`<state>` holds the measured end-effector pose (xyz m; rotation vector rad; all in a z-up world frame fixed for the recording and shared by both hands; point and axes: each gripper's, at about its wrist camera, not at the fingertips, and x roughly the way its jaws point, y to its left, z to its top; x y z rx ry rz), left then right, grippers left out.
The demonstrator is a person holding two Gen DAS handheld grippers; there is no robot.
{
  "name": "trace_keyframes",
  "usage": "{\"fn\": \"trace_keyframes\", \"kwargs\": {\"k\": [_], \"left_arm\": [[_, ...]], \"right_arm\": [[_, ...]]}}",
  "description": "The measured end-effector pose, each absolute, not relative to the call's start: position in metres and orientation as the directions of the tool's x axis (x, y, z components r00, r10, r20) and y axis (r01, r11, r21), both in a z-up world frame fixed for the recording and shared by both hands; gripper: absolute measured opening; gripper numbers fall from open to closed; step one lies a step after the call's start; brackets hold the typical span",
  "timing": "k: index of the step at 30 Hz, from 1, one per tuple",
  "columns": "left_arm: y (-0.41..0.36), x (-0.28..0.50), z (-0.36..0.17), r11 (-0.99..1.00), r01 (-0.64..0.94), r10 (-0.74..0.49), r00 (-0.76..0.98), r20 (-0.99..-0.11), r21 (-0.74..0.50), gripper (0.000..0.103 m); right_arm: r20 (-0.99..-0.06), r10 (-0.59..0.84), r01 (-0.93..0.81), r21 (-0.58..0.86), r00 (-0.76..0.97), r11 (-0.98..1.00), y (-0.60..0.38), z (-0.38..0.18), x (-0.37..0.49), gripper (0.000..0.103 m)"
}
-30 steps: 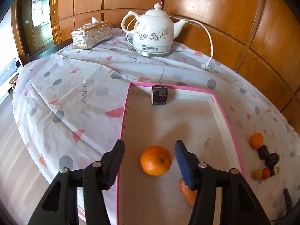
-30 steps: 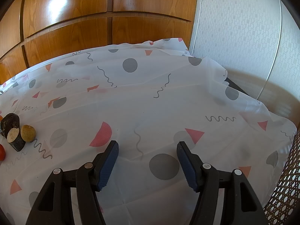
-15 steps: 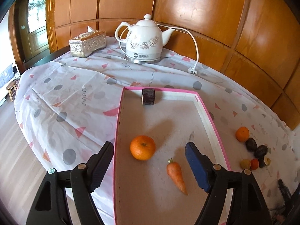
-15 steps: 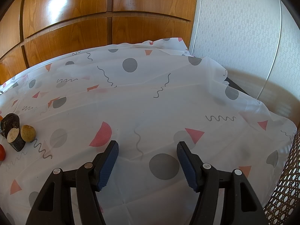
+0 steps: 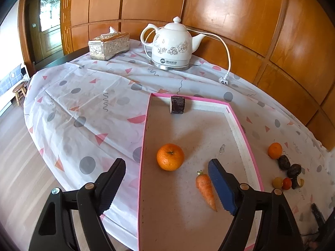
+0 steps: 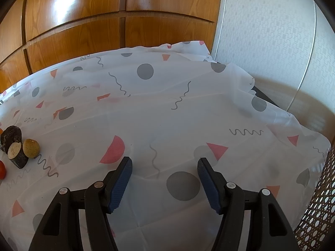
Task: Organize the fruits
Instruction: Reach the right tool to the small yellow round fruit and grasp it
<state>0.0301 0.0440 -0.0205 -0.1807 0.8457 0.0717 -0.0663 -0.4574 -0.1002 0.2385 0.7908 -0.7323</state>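
A pink-rimmed tray (image 5: 144, 138) lies on the patterned tablecloth. In it are an orange (image 5: 170, 156), a carrot (image 5: 205, 188) and a dark cut piece (image 5: 177, 104) at the far end. My left gripper (image 5: 167, 177) is open and empty, raised above the tray's near end. To the right of the tray lie a second orange (image 5: 275, 150), dark pieces (image 5: 289, 166) and small round fruits (image 5: 282, 182). My right gripper (image 6: 164, 179) is open and empty over bare cloth; a dark cut piece (image 6: 15, 153) and a brownish fruit (image 6: 31, 148) lie far to its left.
A white electric kettle (image 5: 170, 46) with cord and plug (image 5: 223, 80) and a tissue box (image 5: 108, 45) stand at the back. Wood panelling runs behind the table. The table edge drops off on the left. A woven chair back (image 6: 318, 215) is at lower right.
My left gripper has pulled back and risen from around the orange, leaving it in the tray; the jaws are wider. The carrot is now uncovered. My right gripper has not moved.
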Motion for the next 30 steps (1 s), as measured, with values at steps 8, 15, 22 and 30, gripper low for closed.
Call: {"fn": "trace_keyframes", "kwargs": {"k": [8, 15, 22, 30], "left_arm": [[0.048, 0.028, -0.020, 0.979, -0.136, -0.023, 0.662, -0.749, -0.151, 0.085], [0.053, 0.026, -0.020, 0.976, -0.147, -0.023, 0.664, -0.748, -0.160, 0.085], [0.058, 0.025, -0.021, 0.972, -0.161, -0.023, 0.659, -0.752, -0.170, 0.086], [0.063, 0.025, -0.024, 0.968, -0.178, -0.017, 0.651, -0.759, -0.175, 0.087]], "right_arm": [[-0.750, -0.453, 0.639, -0.052, 0.483, 0.768, -0.448, -0.094, -0.064, 0.066], [-0.775, -0.307, 0.496, 0.009, 0.552, 0.868, -0.416, -0.089, -0.047, 0.051], [-0.761, -0.175, 0.348, 0.070, 0.625, 0.935, -0.383, -0.072, -0.015, 0.043], [-0.772, -0.107, 0.283, 0.097, 0.626, 0.954, -0.374, -0.072, 0.026, 0.037]]}}
